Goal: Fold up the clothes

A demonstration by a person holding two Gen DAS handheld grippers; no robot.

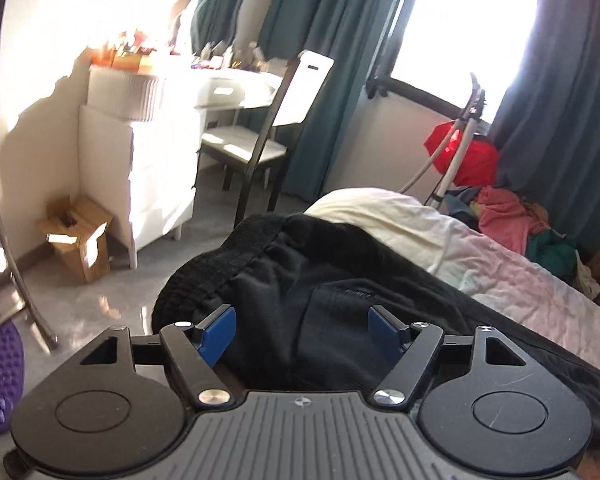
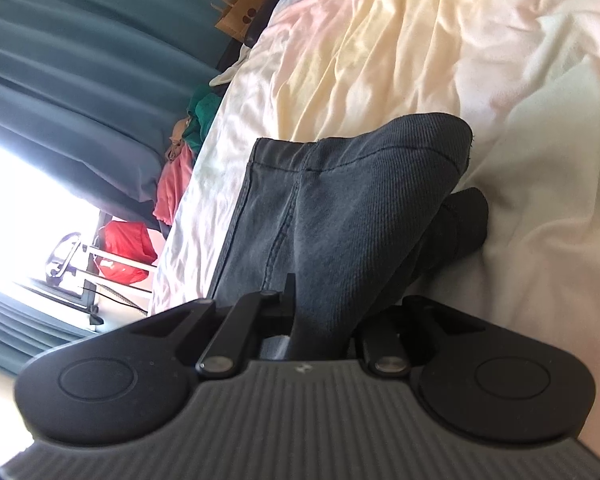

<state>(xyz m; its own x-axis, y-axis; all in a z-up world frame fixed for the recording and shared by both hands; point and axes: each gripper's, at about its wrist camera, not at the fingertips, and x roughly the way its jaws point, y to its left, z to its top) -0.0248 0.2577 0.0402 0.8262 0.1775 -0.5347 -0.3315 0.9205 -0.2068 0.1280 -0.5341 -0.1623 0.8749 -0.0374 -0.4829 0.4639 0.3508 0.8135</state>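
Observation:
A dark navy garment with a ribbed black waistband [image 1: 300, 280] lies bunched on the bed's near corner. My left gripper [image 1: 302, 332] is open, its blue pads [image 1: 218, 334] on either side of the cloth, not closed on it. In the right wrist view the same dark garment [image 2: 340, 208] shows a stitched hem and seam, lifted off the sheet. My right gripper [image 2: 320, 312] is shut on a fold of it; the cloth covers the fingertips.
The bed has a crumpled cream and pink sheet [image 1: 440, 236] [image 2: 420, 40]. A pile of coloured clothes [image 1: 512, 216] and a red bag [image 1: 468, 156] lie by the window. A white dresser [image 1: 156, 168], a chair [image 1: 260, 140], a cardboard box [image 1: 80, 236] and a metal rack leg [image 1: 16, 256] stand to the left.

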